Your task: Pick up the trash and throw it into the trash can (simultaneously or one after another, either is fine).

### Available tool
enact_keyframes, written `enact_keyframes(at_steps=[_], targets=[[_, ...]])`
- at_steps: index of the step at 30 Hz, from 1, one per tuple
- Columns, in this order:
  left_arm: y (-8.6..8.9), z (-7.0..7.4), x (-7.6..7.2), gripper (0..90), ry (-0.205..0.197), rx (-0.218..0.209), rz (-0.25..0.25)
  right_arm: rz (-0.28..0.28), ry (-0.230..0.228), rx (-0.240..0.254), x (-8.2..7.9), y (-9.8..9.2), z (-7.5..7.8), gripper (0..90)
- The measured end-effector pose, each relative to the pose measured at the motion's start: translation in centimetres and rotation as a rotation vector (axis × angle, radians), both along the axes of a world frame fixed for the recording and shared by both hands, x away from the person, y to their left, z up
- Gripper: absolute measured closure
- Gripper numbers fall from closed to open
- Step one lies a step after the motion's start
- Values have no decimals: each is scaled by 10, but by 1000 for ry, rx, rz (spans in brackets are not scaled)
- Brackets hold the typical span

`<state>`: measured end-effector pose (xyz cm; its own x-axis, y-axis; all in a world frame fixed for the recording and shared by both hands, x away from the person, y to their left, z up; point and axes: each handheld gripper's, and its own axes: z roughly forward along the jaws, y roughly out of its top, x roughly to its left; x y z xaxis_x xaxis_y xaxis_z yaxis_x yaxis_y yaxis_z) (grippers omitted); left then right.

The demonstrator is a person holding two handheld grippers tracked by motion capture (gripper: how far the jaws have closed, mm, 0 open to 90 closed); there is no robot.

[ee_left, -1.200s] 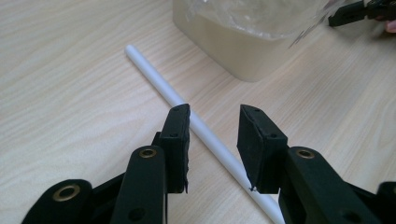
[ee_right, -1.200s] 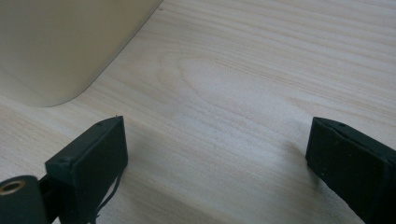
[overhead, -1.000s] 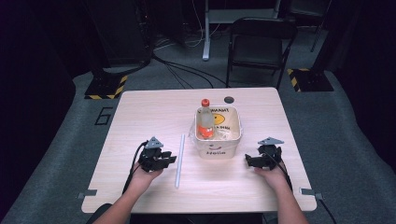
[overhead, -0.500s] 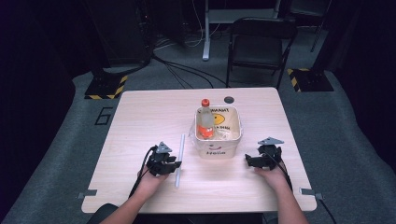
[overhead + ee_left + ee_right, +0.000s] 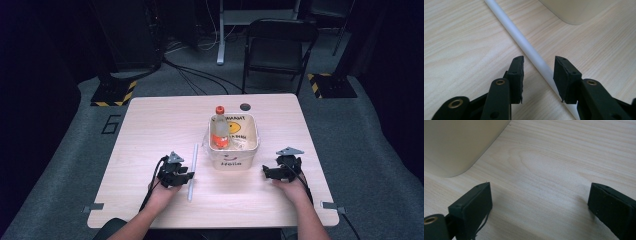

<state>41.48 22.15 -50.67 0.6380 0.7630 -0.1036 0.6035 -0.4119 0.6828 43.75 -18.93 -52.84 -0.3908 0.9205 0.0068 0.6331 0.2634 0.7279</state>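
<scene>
Half-open L claw (image 5: 537,75) astride tube (image 5: 524,42)

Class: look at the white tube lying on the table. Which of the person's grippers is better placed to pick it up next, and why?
Left. The left gripper already straddles the white tube, open pads either side, not yet pressing; its jaws have just been opening. The right gripper rests open on bare table beyond the cream tub.

White tube (image 5: 192,171), cream tub (image 5: 233,150), orange-capped bottle (image 5: 219,131)

Left tool (image 5: 537,75) jaws just opening; right tool (image 5: 540,202) wide.
</scene>
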Motion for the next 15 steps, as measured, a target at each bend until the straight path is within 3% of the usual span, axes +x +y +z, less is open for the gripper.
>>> enact_keyframes(at_steps=[4, 15], targets=[[-1, -1, 1, 598, -2, -2, 7, 0, 0, 0, 0, 0, 0, 47], [-2, -5, 3, 652, -11, 67, 31, 0, 0, 0, 0, 0, 0, 47]])
